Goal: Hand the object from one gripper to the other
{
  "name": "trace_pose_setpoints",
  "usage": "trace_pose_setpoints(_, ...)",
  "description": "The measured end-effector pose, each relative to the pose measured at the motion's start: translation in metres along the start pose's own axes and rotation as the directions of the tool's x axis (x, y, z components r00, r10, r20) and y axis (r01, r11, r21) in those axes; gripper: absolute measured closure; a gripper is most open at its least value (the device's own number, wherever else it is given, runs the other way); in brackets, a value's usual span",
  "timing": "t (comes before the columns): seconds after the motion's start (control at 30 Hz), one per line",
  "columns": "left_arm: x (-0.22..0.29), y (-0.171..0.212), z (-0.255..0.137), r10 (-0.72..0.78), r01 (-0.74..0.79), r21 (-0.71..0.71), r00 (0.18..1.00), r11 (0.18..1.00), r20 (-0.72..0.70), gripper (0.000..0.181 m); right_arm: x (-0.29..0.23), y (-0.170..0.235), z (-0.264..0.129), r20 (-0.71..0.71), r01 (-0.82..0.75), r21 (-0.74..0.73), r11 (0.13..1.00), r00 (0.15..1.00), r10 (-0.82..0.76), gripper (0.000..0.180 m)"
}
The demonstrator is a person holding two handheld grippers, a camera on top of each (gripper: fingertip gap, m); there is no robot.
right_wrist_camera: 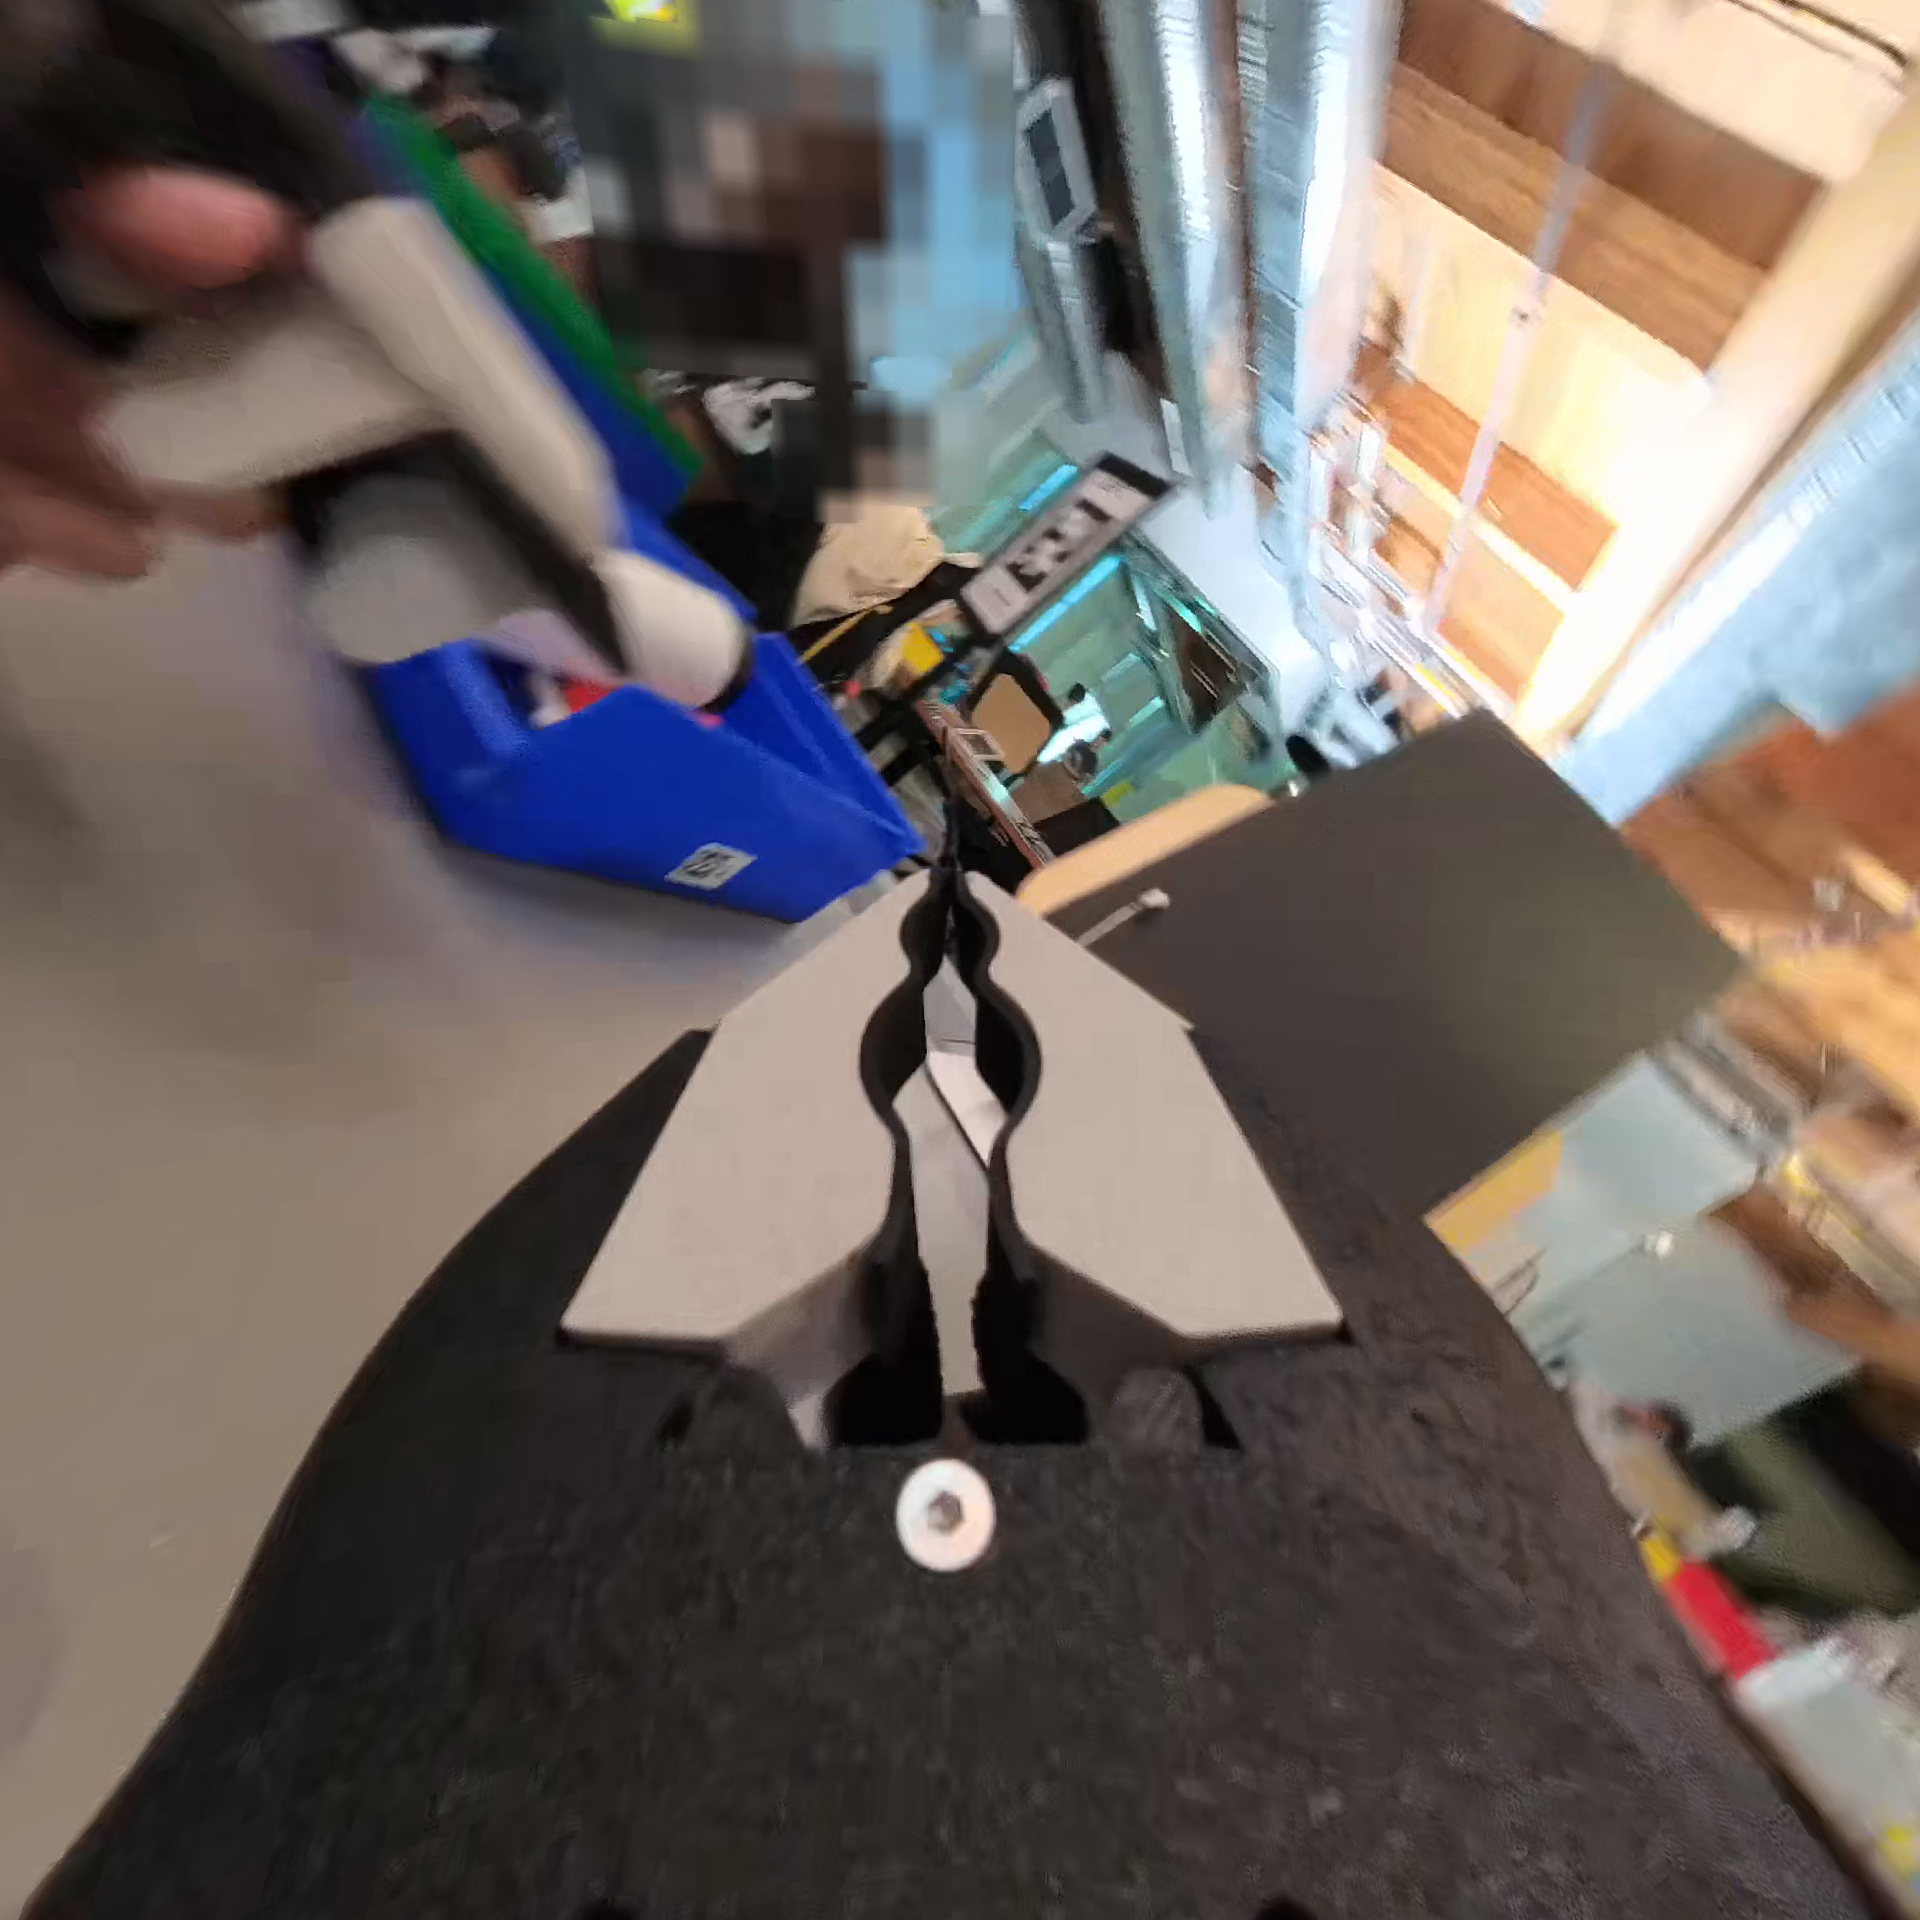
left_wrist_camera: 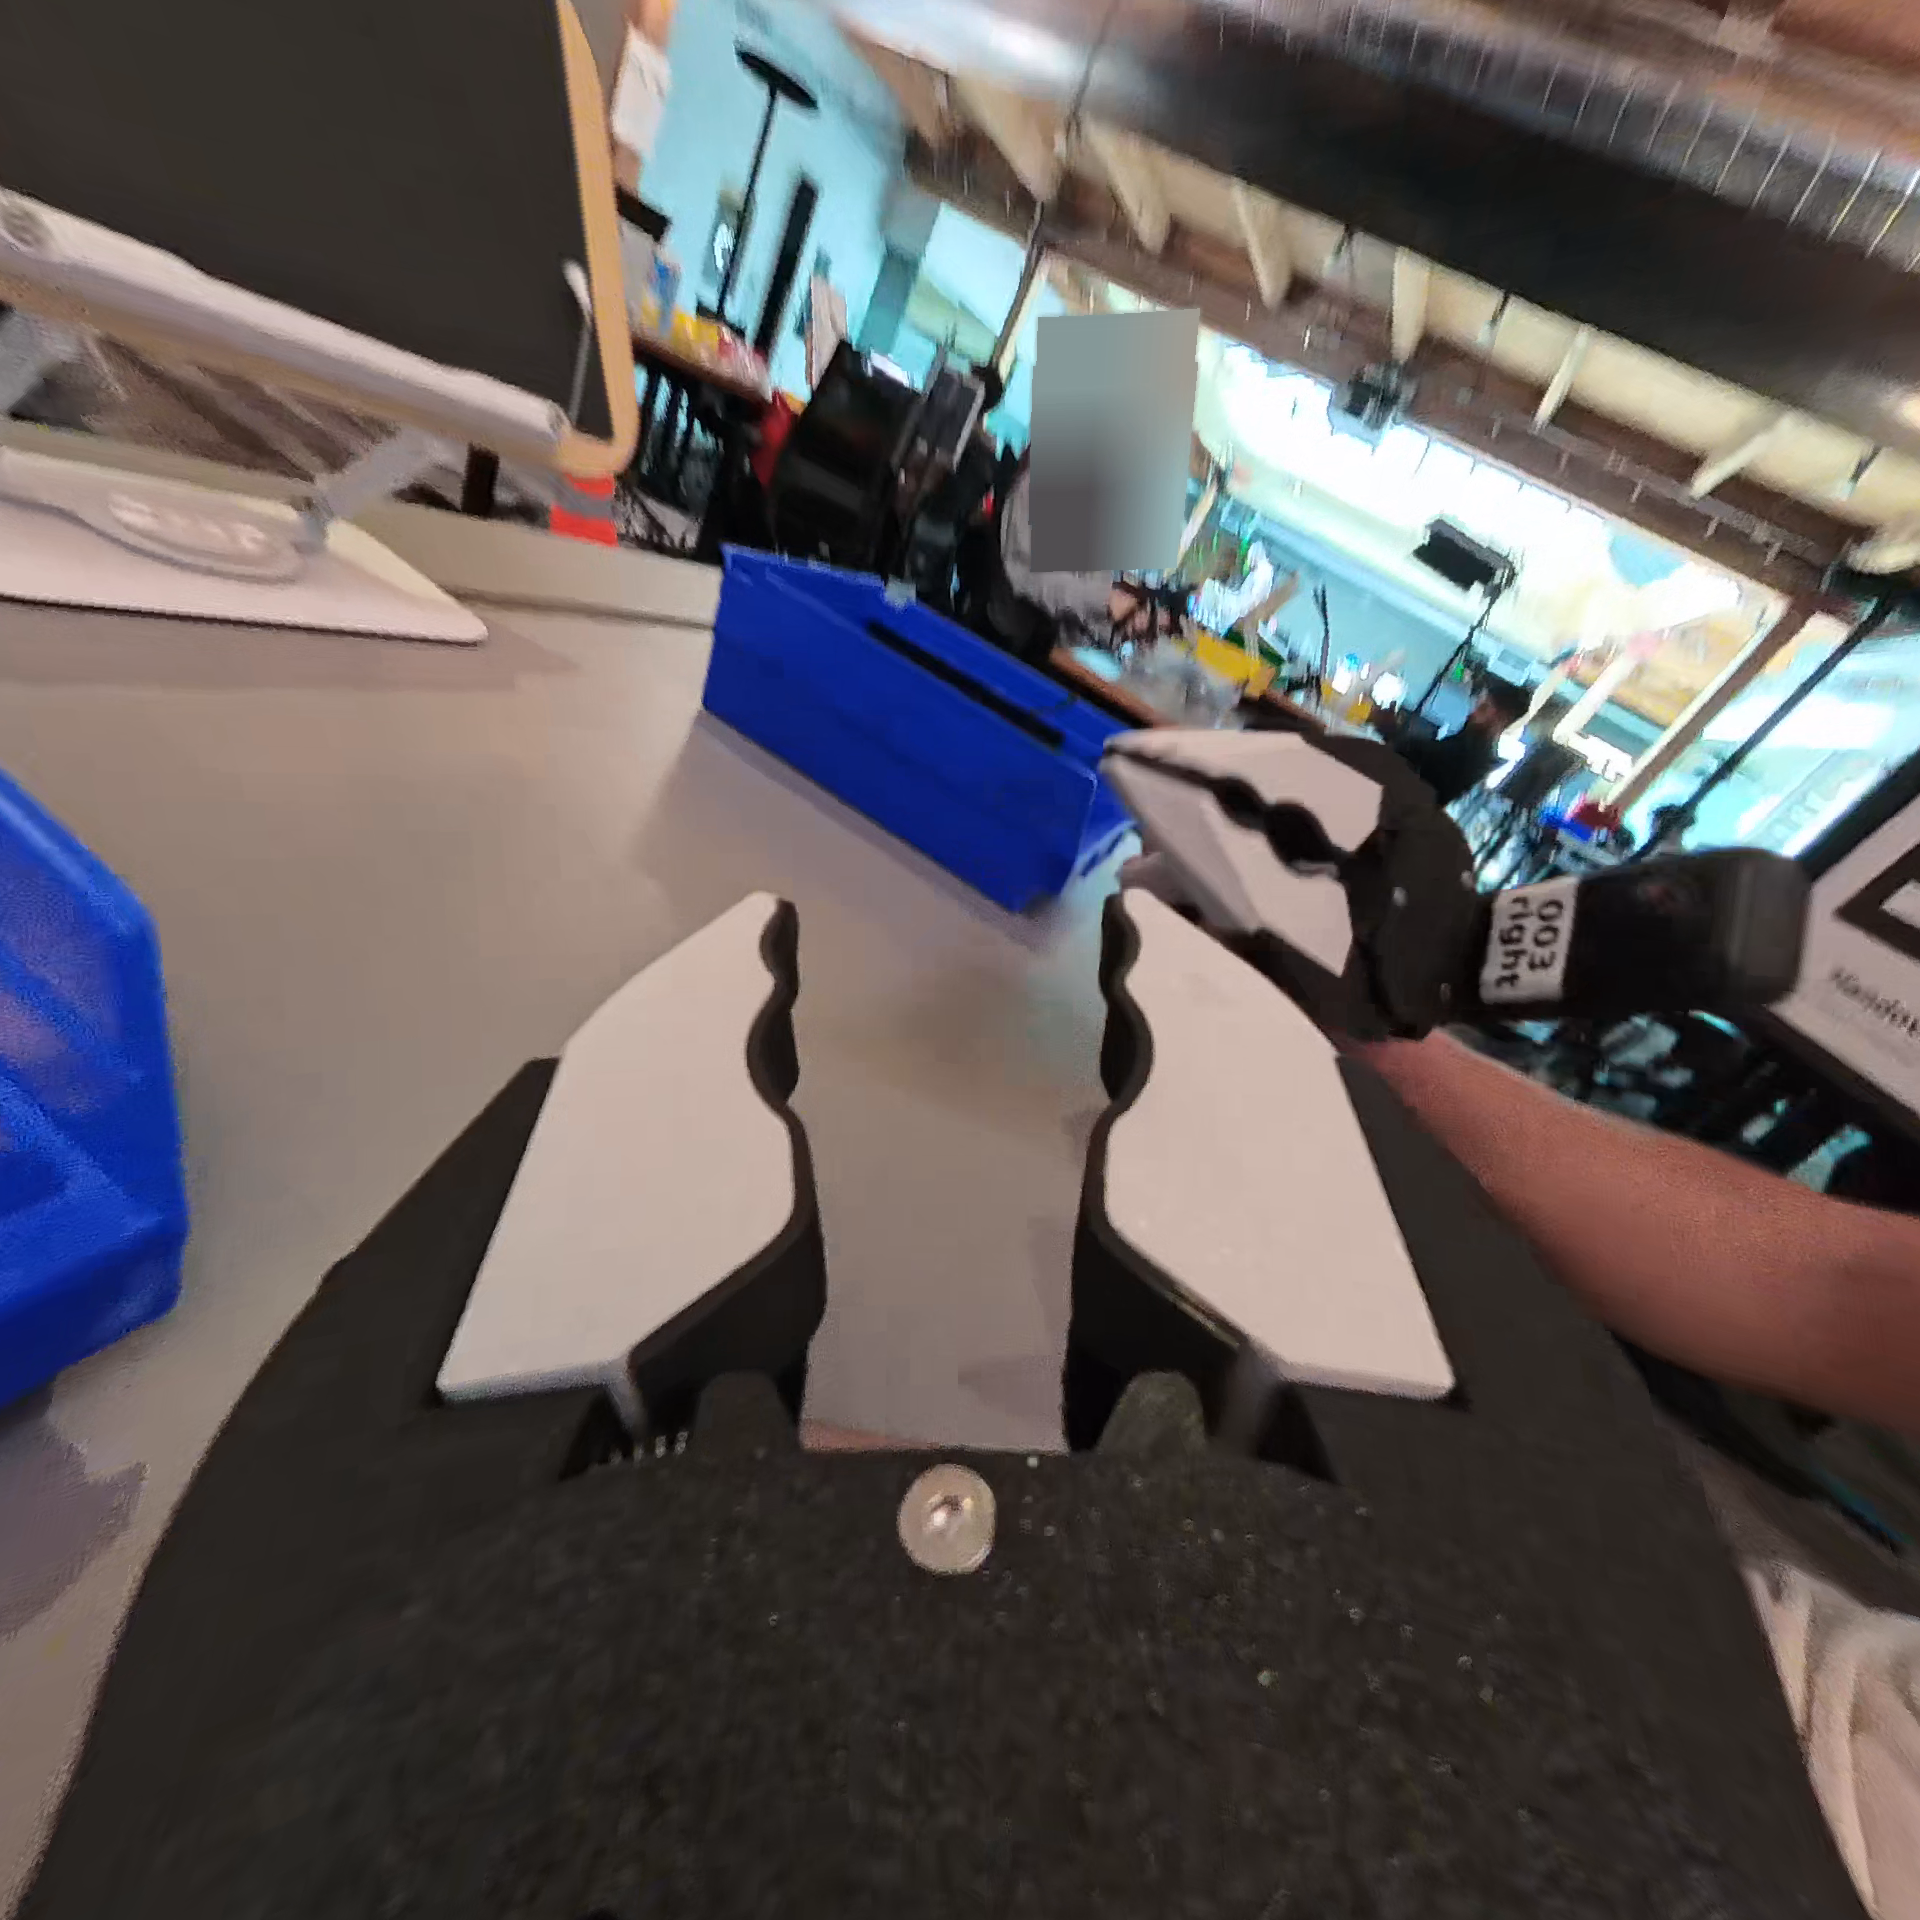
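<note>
Left gripper (left_wrist_camera: 940, 914) fingers spread wide, nothing between them. Right gripper (right_wrist_camera: 948, 894) pinched closed at the tips — no object visible in it, though a thin item can't be ruled out. Task object not identifiable in either view; possibly in the blue bin (left_wrist_camera: 914, 717) on the grey table (left_wrist_camera: 416, 831). Judged: before pickup or after release — next move needs the object located.
</note>
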State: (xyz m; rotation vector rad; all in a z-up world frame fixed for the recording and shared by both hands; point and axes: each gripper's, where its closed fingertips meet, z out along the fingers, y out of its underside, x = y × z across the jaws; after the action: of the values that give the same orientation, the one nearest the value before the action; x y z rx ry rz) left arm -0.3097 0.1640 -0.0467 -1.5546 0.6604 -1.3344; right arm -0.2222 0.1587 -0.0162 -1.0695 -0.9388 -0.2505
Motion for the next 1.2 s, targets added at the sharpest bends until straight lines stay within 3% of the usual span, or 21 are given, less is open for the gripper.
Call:
trace_pose_setpoints(0.13,-0.006,-0.005,-0.004,-0.050,0.050,0.039,0.999,0.998,0.000,0.129,0.119,0.029,-0.037,-0.282,-0.300,0.036,0.953,0.912,0.298,0.179)
trace_pose_setpoints(0.23,-0.007,0.005,0.001,-0.072,0.071,-0.004,0.997,0.997,-0.011,0.133,0.200,0.076,-0.087,-0.466,-0.499,0.055,0.865,0.753,0.464,0.179)
trace_pose_setpoints(0.3,-0.007,0.013,0.006,-0.063,0.062,-0.044,0.998,0.997,-0.014,0.136,0.228,0.129,-0.118,-0.537,-0.653,-0.014,0.757,0.644,0.546,0.180)
trace_pose_setpoints(0.4,-0.005,0.028,0.014,-0.021,0.019,-0.119,1.000,0.993,-0.016,0.139,0.217,0.220,-0.153,-0.600,-0.849,-0.222,0.480,0.507,0.619,0.179)
trace_pose_setpoints(0.5,0.003,0.037,0.019,0.033,-0.038,-0.156,0.999,0.987,-0.035,0.140,0.187,0.277,-0.180,-0.651,-0.903,-0.361,0.234,0.424,0.630,0.179)
trace_pose_setpoints(0.57,0.007,0.040,0.021,0.062,-0.068,-0.171,0.997,0.983,-0.038,0.141,0.171,0.295,-0.190,-0.660,-0.876,-0.464,0.133,0.442,0.607,0.179)
trace_pose_setpoints(0.7,0.015,0.041,0.021,0.097,-0.103,-0.171,0.994,0.980,-0.047,0.142,0.158,0.311,-0.197,-0.673,-0.827,-0.561,0.025,0.474,0.567,0.178)
trace_pose_setpoints(0.87,0.018,0.042,0.020,0.109,-0.115,-0.174,0.993,0.978,-0.047,0.143,0.144,0.329,-0.191,-0.678,-0.829,-0.558,-0.031,0.435,0.592,0.178)
trace_pose_setpoints(0.97,0.017,0.041,0.019,0.101,-0.107,-0.167,0.994,0.980,-0.044,0.143,0.150,0.333,-0.193,-0.693,-0.843,-0.538,-0.001,0.441,0.570,0.178)
trace_pose_setpoints(1.07,0.016,0.040,0.019,0.076,-0.082,-0.163,0.996,0.983,-0.046,0.143,0.154,0.329,-0.195,-0.686,-0.845,-0.534,0.002,0.435,0.583,0.153)
trace_pose_setpoints(1.2,0.013,0.038,0.017,0.061,-0.067,-0.155,0.997,0.986,-0.039,0.143,0.187,0.293,-0.192,-0.669,-0.880,-0.470,0.072,0.408,0.621,0.143)
